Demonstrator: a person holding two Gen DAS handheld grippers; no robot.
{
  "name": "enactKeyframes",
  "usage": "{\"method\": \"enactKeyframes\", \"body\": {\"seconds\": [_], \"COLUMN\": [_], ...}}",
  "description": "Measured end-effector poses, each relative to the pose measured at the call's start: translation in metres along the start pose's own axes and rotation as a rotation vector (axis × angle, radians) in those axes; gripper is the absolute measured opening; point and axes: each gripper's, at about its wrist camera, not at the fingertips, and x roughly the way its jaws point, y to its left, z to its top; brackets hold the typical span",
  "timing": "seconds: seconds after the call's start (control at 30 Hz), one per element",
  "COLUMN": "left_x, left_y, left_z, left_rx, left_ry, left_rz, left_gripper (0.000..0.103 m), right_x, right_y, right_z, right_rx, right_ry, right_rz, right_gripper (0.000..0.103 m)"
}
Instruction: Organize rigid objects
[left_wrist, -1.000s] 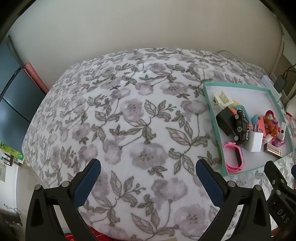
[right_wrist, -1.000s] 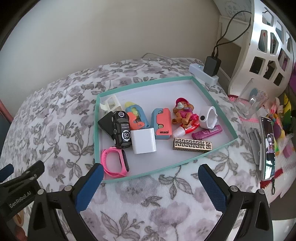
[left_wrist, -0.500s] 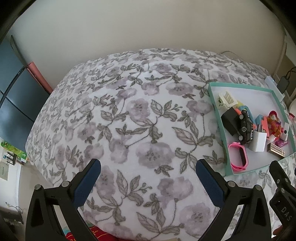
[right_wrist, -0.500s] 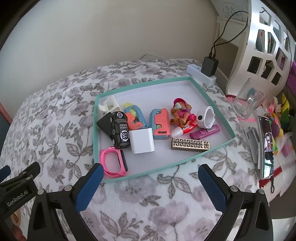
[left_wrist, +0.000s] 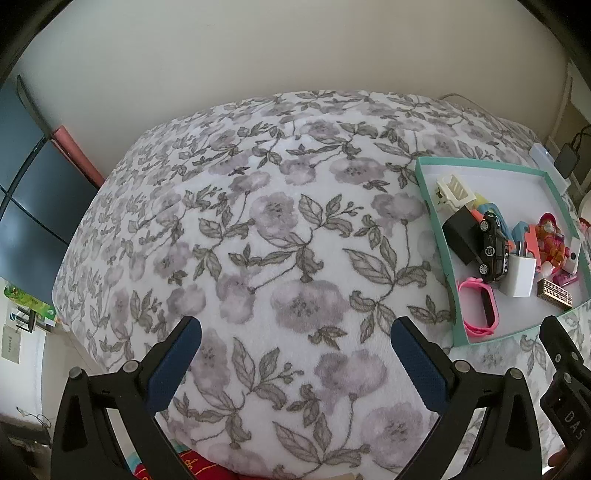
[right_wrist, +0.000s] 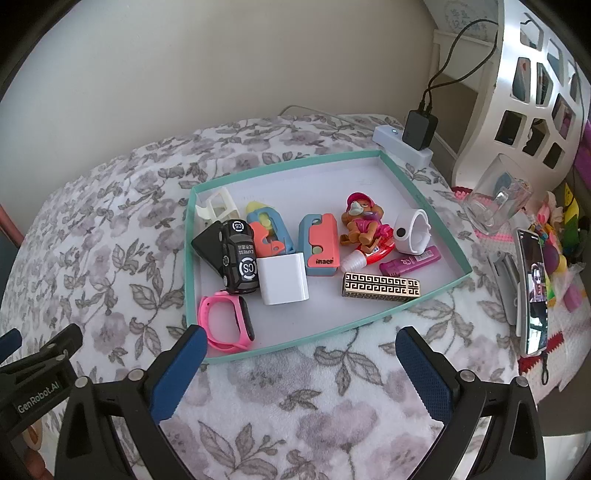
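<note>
A teal-rimmed shallow tray (right_wrist: 424, 195) (left_wrist: 419, 173) lies on a floral blanket and holds several small items: a black toy car (right_wrist: 239, 258) (left_wrist: 493, 247), a white charger cube (right_wrist: 282, 283) (left_wrist: 519, 277), a pink watch band (right_wrist: 225, 320) (left_wrist: 478, 310), a blue and coral case (right_wrist: 319, 245), a toy figure (right_wrist: 364, 221), a gold patterned bar (right_wrist: 380, 288) and a purple tube (right_wrist: 410, 260). My right gripper (right_wrist: 301, 345) is open just in front of the tray's near rim, holding nothing. Well left of the tray, my left gripper (left_wrist: 295, 336) hovers open over bare blanket.
The floral blanket (left_wrist: 258, 221) covers a rounded surface with a wall behind. A power strip with a black adapter (right_wrist: 419, 129) sits behind the tray. To the right stand a clear glass (right_wrist: 495, 199), a phone (right_wrist: 532, 288) and a white cut-out shelf (right_wrist: 535, 85).
Both views have shifted slightly. In the left wrist view the tray slid further right. In the right wrist view the tray sits a little closer and higher. Both grippers stay open.
</note>
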Motion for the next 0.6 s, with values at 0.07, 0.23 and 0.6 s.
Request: {"method": "enactKeyframes", "body": {"seconds": [0.07,0.23,0.6], "left_x": [0.0002,0.0005,0.0013], "left_y": [-0.0001,0.0,-0.0006], "left_z": [0.0001,0.0,0.0005], "left_rx": [0.0,0.001,-0.001], "left_ry": [0.0,0.001,0.002], "left_rz": [0.0,0.0,0.001], "left_gripper": [0.102,0.102,0.102], "right_x": [0.0014,0.003,0.0032], "right_y": [0.0003,0.0005,0.0007], "right_z": [-0.0003,-0.0002,0.0], "right_rx": [-0.002,-0.005,-0.007], "right_ry": [0.001,0.001,0.002], "right_rz": [-0.002,-0.003,-0.004], "right_gripper": [0.103,0.103,0.103]}}
